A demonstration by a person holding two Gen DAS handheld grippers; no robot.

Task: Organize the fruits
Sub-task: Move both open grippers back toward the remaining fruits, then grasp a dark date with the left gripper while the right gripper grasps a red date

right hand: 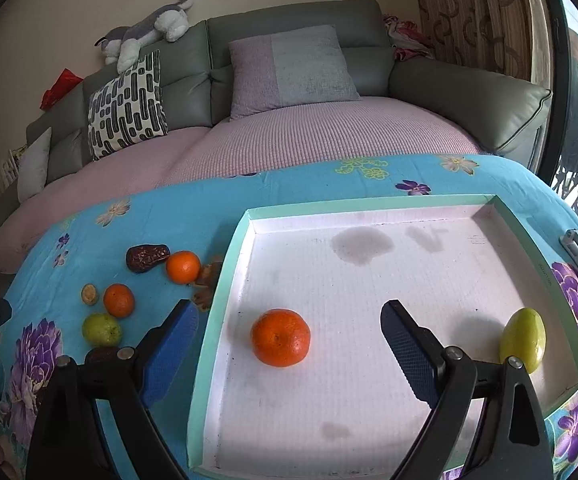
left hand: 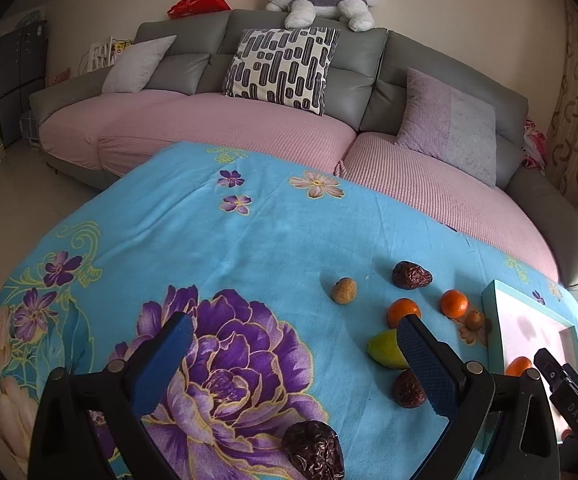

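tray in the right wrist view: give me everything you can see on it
The tray is a shallow square box with a mint-green rim and low walls, white textured floor inside, looks like foam or card. Several grey stains mark the floor. It lies flat on the blue floral cloth. Inside: one orange left of centre and a green fruit against the right wall, apart. The right gripper hovers open above it.

The cloth [left hand: 273,240] over the surface is soft, matt printed cotton. The tray [right hand: 225,280] looks like painted card with a matt white, faintly stained floor. The oranges [right hand: 280,337] have dimpled, slightly glossy peel; the dates [left hand: 313,450] are wrinkled and dull-shiny; the green fruit [right hand: 523,339] is smooth. Each tool [left hand: 295,350] has matt black plastic arms, textured blue rubbery pads [left hand: 429,364] and small metal rivets. The sofa [left hand: 409,60] looks leathery, its seat cover knit.
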